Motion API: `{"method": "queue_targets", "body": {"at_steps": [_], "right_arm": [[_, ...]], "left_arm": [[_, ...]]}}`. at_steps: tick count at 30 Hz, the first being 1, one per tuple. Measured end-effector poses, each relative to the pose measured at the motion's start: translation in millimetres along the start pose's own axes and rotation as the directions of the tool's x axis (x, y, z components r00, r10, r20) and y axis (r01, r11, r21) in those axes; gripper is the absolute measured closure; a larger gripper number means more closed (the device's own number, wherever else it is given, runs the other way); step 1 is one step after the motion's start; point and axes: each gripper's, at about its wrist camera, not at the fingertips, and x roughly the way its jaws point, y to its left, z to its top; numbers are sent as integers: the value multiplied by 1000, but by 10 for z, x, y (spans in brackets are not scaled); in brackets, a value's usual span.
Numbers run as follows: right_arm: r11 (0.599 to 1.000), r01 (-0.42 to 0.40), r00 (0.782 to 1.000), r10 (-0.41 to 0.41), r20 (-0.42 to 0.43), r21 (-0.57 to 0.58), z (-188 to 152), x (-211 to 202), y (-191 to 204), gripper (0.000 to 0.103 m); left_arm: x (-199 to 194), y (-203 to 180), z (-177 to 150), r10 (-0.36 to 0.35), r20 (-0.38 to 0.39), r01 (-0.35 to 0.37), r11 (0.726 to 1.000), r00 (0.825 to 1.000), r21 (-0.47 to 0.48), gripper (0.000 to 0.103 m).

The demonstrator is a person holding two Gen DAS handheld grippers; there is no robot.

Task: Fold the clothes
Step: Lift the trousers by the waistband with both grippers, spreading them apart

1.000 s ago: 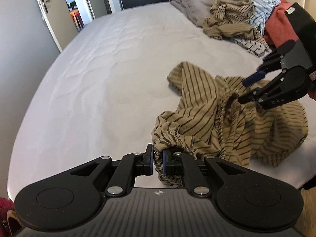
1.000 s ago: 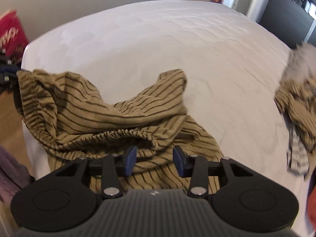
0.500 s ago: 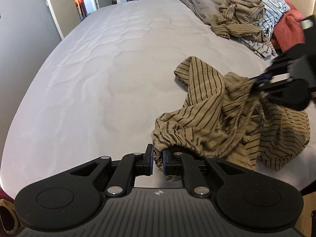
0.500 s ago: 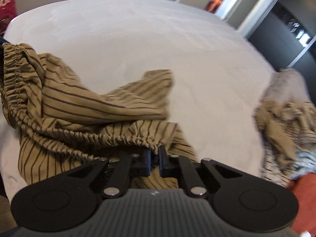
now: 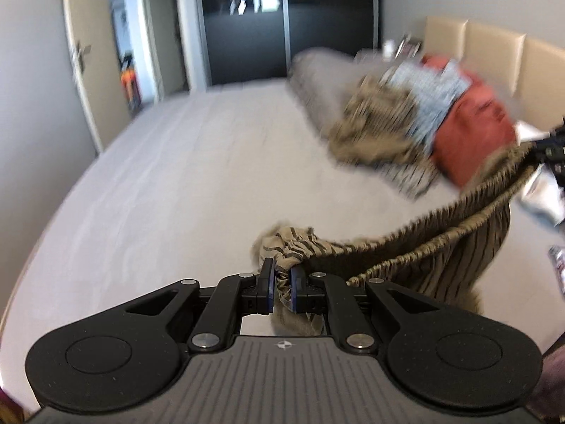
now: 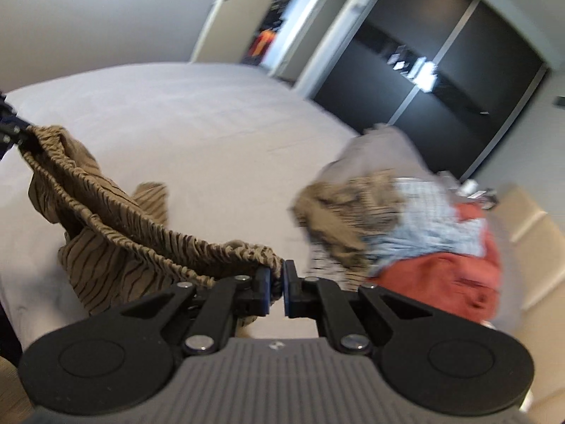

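Striped trousers [image 5: 441, 247] waistband stretched between left tool [image 5: 280, 288] and right tool [image 6: 277, 288], both clamped on it.

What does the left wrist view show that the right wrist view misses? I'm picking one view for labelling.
Only the left view: the left gripper close up, shut on the waistband, and the trousers hanging down toward the bed. Only the right view: the right gripper close up, shut on the other end of the waistband. Both: the waistband stretched between the grippers, the grey bed, the blurred clothes pile, the dark wardrobe and the door.
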Motion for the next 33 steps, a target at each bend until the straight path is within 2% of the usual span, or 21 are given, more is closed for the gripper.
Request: {"method": "queue_targets", "body": {"at_steps": [3,5,8,11,14,17,19,23,26,28,30,33], "right_arm": [[997,58,998,-60,37,51,33,-456,-358,95],[992,86,993,-93,74,91,87,-741,-564,95],[983,122,978,-143,150,140,206,-1170,-837,95],[972,162,956,-197,216,167,333,-1502,-1028,95],[962,192,938,-238,254,193,479,-1661,-1200,95],[957,196,938,-246,242,215,598,-1582,-1363,95],[956,186,946,-236,221,226,629,-1442,-1441,95],[952,182,957,-229,178,248,622,-1021,-1523,95],[949,182,963,-225,149,256,627,-677,-1544,95],[946,197,960,-239,146,256,650,-493,-1561,95],[937,225,947,-275,167,268,691,-384,-1586,95],[912,257,914,-336,225,320,757,-403,-1652,95]], "left_arm": [[-282,-203,336,-22,97,19,999,995,33,97],[-445,-227,627,-35,166,27,999,985,47,97],[-829,-338,923,-38,275,17,997,961,79,97],[-1168,-434,1160,-39,370,1,995,928,103,97],[-1269,-515,1374,-33,404,-16,993,914,116,97],[-1126,-592,1563,-25,366,-25,991,930,131,97],[-937,-630,1648,-15,325,-31,990,946,134,97],[-408,-837,1688,19,247,-57,987,969,148,97],[-46,-896,1722,35,207,-65,989,978,136,97],[105,-913,1778,49,224,-76,991,973,113,97],[201,-911,1841,59,260,-83,993,964,81,97],[1,-841,1846,76,359,-90,996,930,22,97]]}}
